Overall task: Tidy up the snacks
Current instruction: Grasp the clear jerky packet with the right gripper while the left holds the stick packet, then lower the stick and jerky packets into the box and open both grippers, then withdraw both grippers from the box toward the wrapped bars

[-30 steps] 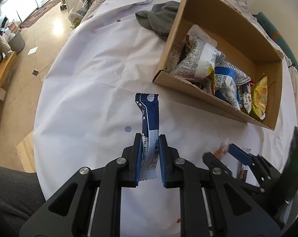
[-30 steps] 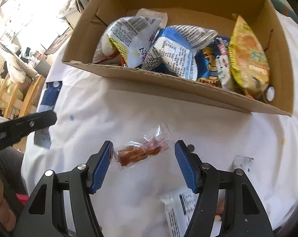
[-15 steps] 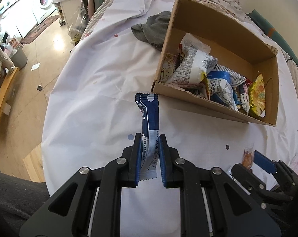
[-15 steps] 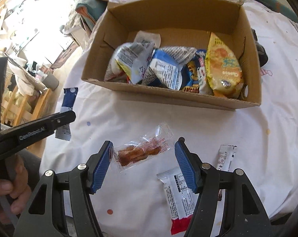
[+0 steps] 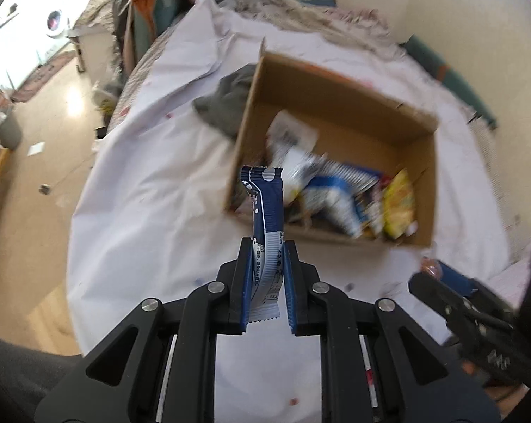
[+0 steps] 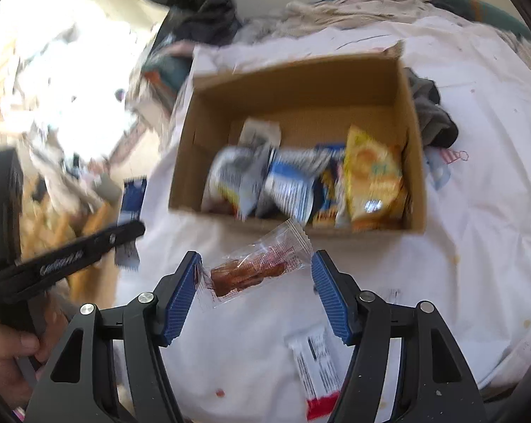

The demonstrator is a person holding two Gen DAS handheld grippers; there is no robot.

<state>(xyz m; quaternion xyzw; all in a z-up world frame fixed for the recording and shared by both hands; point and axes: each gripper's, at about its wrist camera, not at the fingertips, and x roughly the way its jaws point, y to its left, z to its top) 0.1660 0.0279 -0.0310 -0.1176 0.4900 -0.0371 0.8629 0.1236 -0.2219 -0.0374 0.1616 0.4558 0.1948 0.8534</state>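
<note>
blue pack (image 5: 267, 218) pinched upright in the shut left claw (image 5: 267, 278), clear pack (image 6: 256, 268) spanning the right claw (image 6: 256, 275), whose jaws grip its two ends, both aloft just short of the box (image 6: 230, 102) on the white-draped counter (image 6: 476, 211). judged step: carrying to the box; next, reach over its near wall and release among the packed snacks.

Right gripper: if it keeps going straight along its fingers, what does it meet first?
Probably the near wall of the cardboard box, just beyond the clear snack packet that the right gripper carries; depth is unclear.
</note>
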